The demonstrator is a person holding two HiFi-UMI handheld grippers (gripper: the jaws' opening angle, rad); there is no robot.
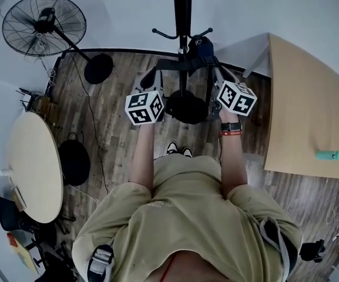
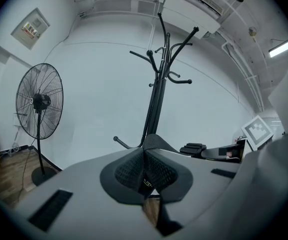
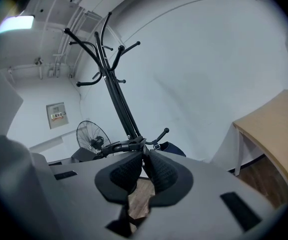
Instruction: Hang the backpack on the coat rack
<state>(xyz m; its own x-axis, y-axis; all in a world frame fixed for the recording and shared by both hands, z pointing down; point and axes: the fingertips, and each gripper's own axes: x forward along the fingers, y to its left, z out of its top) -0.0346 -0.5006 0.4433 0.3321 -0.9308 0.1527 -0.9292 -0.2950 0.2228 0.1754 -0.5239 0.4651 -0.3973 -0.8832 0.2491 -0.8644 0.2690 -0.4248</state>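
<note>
The black coat rack (image 1: 183,16) stands straight ahead against the white wall, its round base (image 1: 187,108) on the wood floor. A black backpack strap (image 1: 184,63) is stretched level in front of the pole, between my two grippers. My left gripper (image 1: 156,69) is shut on its left end and my right gripper (image 1: 215,67) on its right end. The navy backpack (image 1: 202,46) sits just right of the pole, by a low hook (image 1: 208,32). In the left gripper view the pads (image 2: 161,174) pinch a thin black strap (image 2: 145,180). The right gripper view shows the strap (image 3: 119,146) and navy fabric (image 3: 172,148) beyond the closed jaws.
A standing fan (image 1: 44,25) is at the left with its round base (image 1: 98,68). A round light table (image 1: 34,166) is near left and a rectangular wooden table (image 1: 304,110) at right. The person's shoes (image 1: 179,150) are just short of the rack base.
</note>
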